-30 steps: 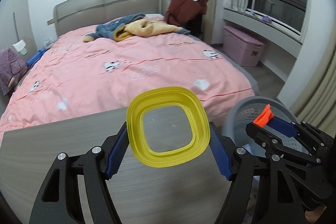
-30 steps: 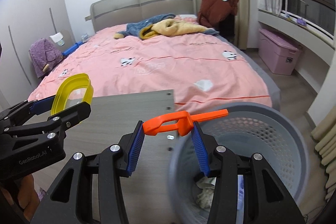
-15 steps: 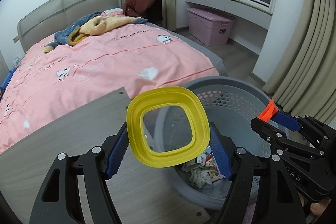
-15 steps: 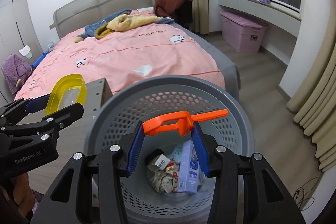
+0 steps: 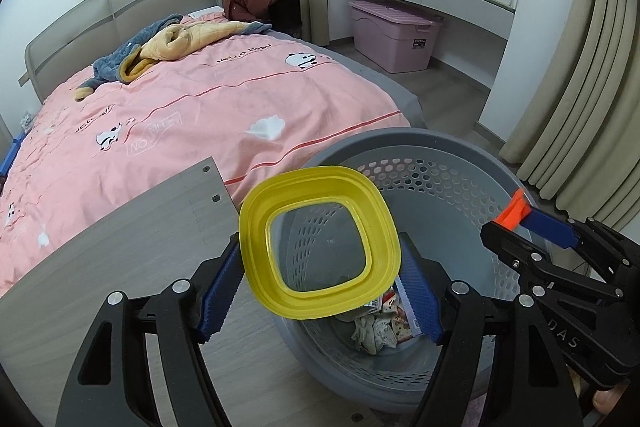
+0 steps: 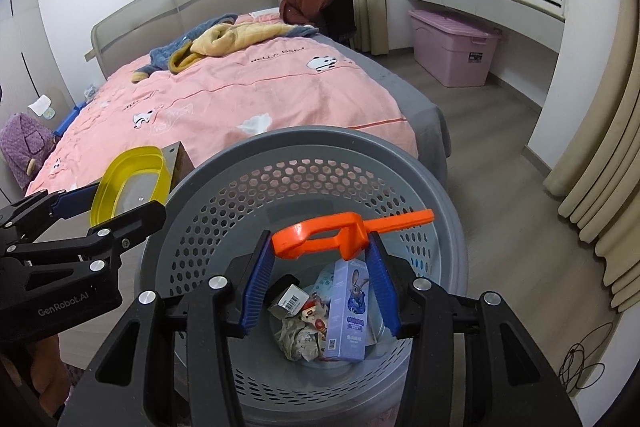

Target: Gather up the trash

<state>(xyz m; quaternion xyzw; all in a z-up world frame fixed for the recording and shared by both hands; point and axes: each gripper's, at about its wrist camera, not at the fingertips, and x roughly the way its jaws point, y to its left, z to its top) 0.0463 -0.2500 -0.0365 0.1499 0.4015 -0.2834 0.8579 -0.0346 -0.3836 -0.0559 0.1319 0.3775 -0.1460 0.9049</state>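
Crosswise in right gripper point(image 6: 322, 281), orange scoop point(image 6: 344, 231), handle rightward.

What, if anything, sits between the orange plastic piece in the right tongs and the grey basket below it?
Nothing visible. The orange plastic piece hangs in the right tongs directly over the open mouth of the grey perforated plastic basket. Below it lies only trash already inside, including a purple carton and crumpled paper.

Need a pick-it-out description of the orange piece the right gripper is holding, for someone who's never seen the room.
Start at the grey perforated basket at the foot of the pink bed. Above its opening, the right gripper has its blue jaws shut on a flat orange plastic piece with a long straight handle. It is the only orange item; the left gripper holds a yellow square lid.
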